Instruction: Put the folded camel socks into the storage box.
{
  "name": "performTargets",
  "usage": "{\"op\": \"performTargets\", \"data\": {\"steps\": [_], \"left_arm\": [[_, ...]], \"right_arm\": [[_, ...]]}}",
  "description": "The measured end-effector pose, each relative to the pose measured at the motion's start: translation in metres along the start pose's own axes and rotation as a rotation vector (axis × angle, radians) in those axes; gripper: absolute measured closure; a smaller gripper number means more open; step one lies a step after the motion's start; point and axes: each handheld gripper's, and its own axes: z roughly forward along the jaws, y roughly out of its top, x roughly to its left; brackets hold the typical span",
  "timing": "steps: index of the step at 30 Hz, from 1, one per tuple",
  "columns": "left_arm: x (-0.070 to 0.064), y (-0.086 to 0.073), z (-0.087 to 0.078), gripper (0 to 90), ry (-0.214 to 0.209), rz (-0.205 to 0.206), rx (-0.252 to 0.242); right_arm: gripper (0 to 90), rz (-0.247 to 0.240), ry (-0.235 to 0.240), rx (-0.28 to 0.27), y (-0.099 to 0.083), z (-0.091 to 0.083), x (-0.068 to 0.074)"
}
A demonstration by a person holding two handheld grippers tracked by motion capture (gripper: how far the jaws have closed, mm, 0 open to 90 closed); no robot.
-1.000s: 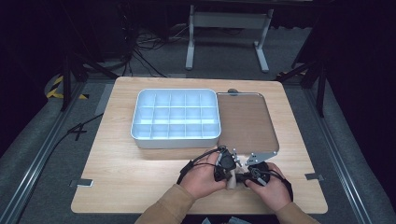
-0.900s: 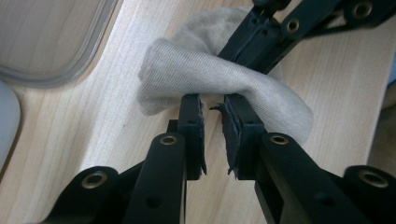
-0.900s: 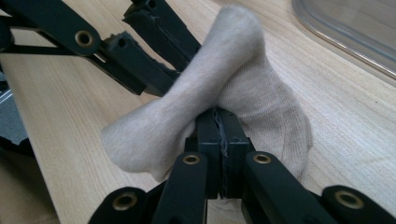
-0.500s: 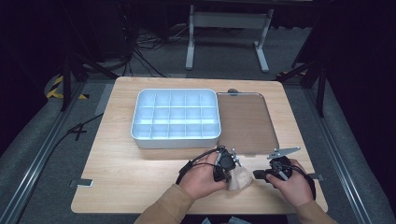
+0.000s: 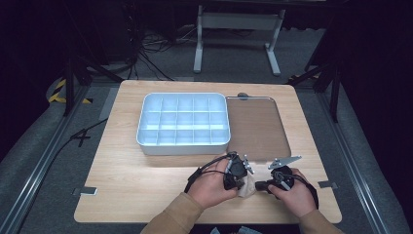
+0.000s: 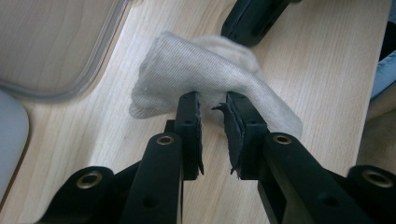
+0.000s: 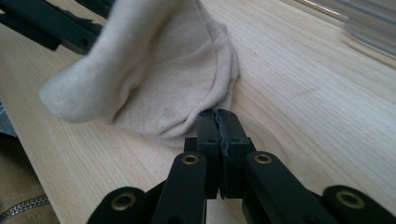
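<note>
Left gripper [image 6: 212, 109] is clamped on a fold of the beige sock [image 6: 205, 70], centre frame; right gripper [image 7: 218, 122] has its jaws pressed together on the sock's [image 7: 154, 79] hem. The sock lies on the table [image 5: 146, 180] at lower centre of the high view. Judged light, limp and non-slip knit; best held by bunched fabric or cuff edge.

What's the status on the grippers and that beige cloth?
Left gripper jaws pinching beige cloth. Right gripper jaws shut at cloth's edge; grip unclear. Cloth on table, nothing obstructing.

I count one beige sock [image 5: 247, 186] on my table, one white compartment box [image 5: 183, 123] and one brown tray [image 5: 256, 126]. I hold two grippers, my left gripper [image 5: 242, 181] and my right gripper [image 5: 260, 185].
</note>
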Motion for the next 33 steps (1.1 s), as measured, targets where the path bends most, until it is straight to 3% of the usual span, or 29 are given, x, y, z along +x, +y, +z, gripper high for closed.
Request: {"op": "performTargets", "data": {"steps": [4, 10, 18, 24, 28, 33], "left_arm": [[0.0, 0.001, 0.003, 73.7, 0.003, 0.026, -0.016], [0.002, 0.002, 0.014, 66.1, -0.046, 0.058, -0.026], [0.004, 0.0, 0.023, 59.4, -0.071, 0.035, -0.049], [0.007, -0.005, 0.024, 54.9, -0.098, 0.043, -0.067], [0.01, -0.009, 0.024, 50.1, -0.122, 0.031, -0.073], [0.008, -0.008, 0.023, 49.9, -0.11, 0.031, -0.064]], "right_arm": [[89.2, -0.008, 0.009, 0.001, 0.001, 0.002, 0.003], [89.1, -0.01, 0.013, -0.001, 0.001, 0.002, 0.003], [87.3, -0.004, 0.014, -0.009, 0.0, 0.0, 0.001], [85.4, 0.013, 0.015, -0.032, -0.001, -0.008, -0.002], [80.3, 0.027, 0.014, -0.055, -0.001, -0.014, -0.004], [67.6, 0.066, 0.027, -0.108, 0.0, -0.019, -0.001]]}}
